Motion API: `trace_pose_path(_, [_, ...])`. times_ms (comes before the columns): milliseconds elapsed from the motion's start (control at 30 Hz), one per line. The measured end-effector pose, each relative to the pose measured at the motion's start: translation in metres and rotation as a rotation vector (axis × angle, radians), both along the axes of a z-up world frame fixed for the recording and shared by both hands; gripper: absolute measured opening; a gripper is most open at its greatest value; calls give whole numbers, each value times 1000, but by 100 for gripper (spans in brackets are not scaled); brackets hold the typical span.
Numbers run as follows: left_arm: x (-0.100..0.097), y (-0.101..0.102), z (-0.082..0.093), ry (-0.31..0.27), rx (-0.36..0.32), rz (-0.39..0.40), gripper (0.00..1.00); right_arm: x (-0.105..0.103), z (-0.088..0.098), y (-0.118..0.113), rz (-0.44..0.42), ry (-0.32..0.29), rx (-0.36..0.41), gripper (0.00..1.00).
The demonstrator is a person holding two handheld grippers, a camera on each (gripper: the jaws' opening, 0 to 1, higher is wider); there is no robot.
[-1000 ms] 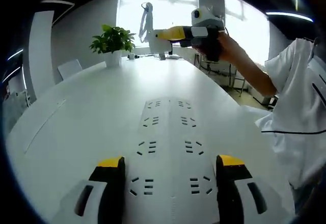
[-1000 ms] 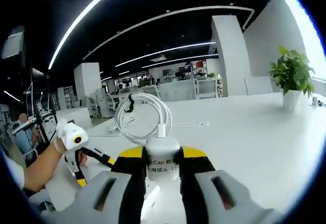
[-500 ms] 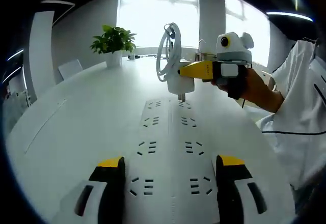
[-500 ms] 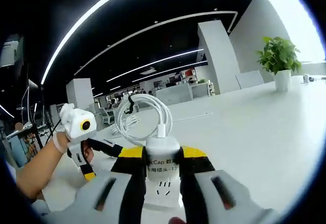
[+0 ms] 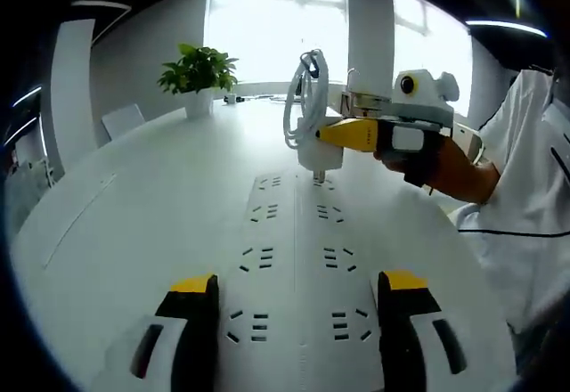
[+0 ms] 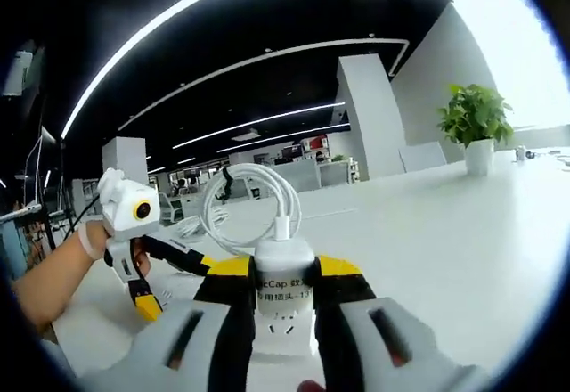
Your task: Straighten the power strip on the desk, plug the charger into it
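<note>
White plastic runs up the middle of the left gripper view: the power strip (image 5: 297, 258) lies flat on the pale worktop (image 5: 134, 223), its two rows of sockets leading straight away from the camera. The left hand-held gripper (image 5: 296, 296) sits at the strip's near end with its yellow-tipped jaws spread apart, one on either side of the strip; whether they touch its edges cannot be told. At the far end, the right hand-held gripper (image 5: 331, 134) comes in from the right, held in a person's hand (image 5: 436, 165), a white sleeve (image 5: 525, 205) behind it. It carries the white charger (image 5: 316, 153) with its coiled cable (image 5: 305, 107) standing up above; the charger's prongs point down and reach the far sockets of the strip, though how far in they sit is not clear. A potted plant (image 5: 198, 76) stands further back on the worktop, before bright windows. In the right gripper view, the right hand-held gripper (image 6: 285, 296) is clamped on the charger (image 6: 285, 276), a printed label facing the camera and the cable (image 6: 252, 205) looped above it. Just below the charger a socket of the power strip (image 6: 283, 334) shows between the jaws. To the left, the left hand-held gripper (image 6: 153, 296) reaches down to the worktop (image 6: 445, 249), a hand (image 6: 89, 236) gripping it. The plant (image 6: 475, 125) stands at the far right.
</note>
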State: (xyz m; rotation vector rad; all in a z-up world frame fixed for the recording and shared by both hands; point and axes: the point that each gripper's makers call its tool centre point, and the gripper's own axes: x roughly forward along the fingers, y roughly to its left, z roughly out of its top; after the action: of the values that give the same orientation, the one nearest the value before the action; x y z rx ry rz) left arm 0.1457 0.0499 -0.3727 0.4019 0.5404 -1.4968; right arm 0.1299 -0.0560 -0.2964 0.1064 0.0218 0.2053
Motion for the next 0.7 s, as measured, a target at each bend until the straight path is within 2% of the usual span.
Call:
trace_pose_path(133, [-1,0,0,0,1,0,74,-4,-2,-2,4,38,7,23])
trace_pose_path(233, [-1,0,0,0,0,0,74,-7,-5,-1,35,115,-24,23])
trace_pose_path(333, [-1,1,0,-1,3,-1,74,-6,-5,0,60,153,-59,23])
trace_pose_path(467, [-1,1,0,-1,3,0,74,-14,-11,1,87,234,-96,23])
trace_pose_path(500, [-1,1,0,-1,2,0,74,-17,-14,1,104,269,-126,23])
trace_pose_path(700, [-1,1,0,-1,1,-1,74,-20,-18,-2,169,395,-147,23])
